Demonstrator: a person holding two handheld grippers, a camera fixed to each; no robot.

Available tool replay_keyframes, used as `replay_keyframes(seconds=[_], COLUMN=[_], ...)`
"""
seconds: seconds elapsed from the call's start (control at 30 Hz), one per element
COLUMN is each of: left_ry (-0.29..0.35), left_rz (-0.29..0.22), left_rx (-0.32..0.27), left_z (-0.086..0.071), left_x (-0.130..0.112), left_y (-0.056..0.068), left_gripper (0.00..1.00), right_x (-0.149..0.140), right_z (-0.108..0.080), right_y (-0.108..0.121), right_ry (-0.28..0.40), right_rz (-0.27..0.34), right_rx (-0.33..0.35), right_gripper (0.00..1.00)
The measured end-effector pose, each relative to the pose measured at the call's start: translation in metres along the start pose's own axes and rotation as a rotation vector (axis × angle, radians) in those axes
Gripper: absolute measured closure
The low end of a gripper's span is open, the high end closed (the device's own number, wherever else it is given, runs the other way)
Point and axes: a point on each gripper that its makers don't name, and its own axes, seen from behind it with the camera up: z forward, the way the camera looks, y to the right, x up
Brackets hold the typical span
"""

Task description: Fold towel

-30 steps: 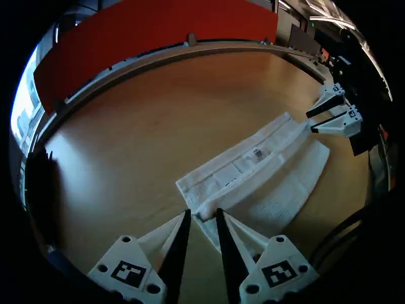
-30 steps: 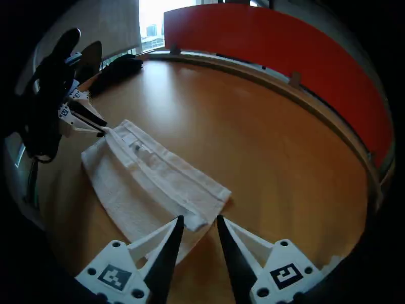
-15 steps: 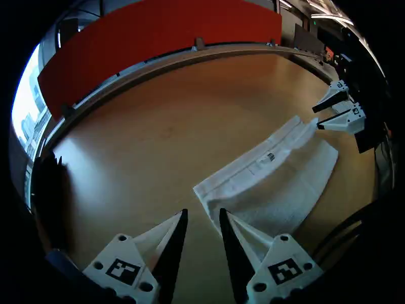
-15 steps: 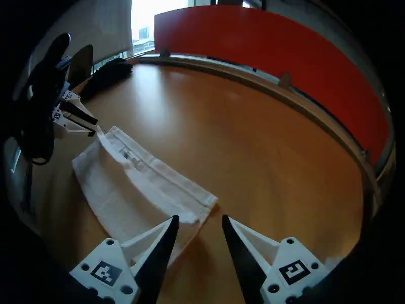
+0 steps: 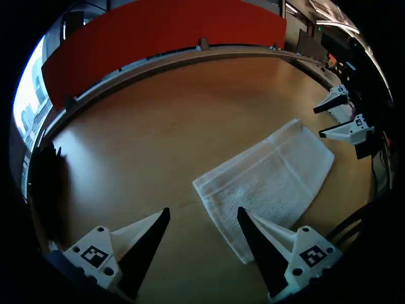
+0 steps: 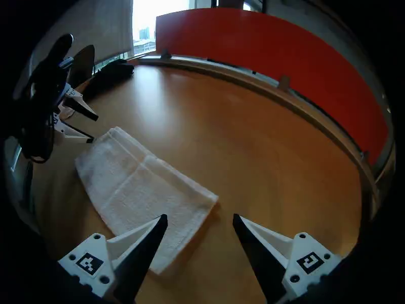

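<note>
Lying flat on the wooden table (image 5: 152, 137), the white towel (image 5: 268, 177) is showing stacked edges at one end, so one fold is looking done, and a further fold may be remaining. In the left gripper view it is sitting toward 4 o'clock. The left tool (image 5: 202, 209) is gaping wide and gripping nothing. The right tool (image 6: 200, 217) is likewise standing wide and empty, with the towel toward 8 o'clock.

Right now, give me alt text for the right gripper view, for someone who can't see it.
A folded white towel lies flat on a wooden table. The right gripper hangs open at its near end, the left gripper open by its far end.
</note>
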Motion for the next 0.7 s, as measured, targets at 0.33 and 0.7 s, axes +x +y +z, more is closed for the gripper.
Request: replay_keyframes(seconds=[0.33, 0.7], left_ry=[0.018, 0.037], left_rz=[-0.028, -0.085], left_rx=[0.012, 0.033], left_z=[-0.013, -0.029], left_x=[-0.005, -0.021], left_y=[0.001, 0.002], left_gripper=[0.01, 0.01], right_x=[-0.008, -0.021], right_z=[-0.011, -0.025], right_y=[-0.006, -0.014], right_ry=[0.004, 0.009], right_rz=[0.000, 0.014], right_rx=[0.002, 0.004], right_gripper=[0.00, 0.00])
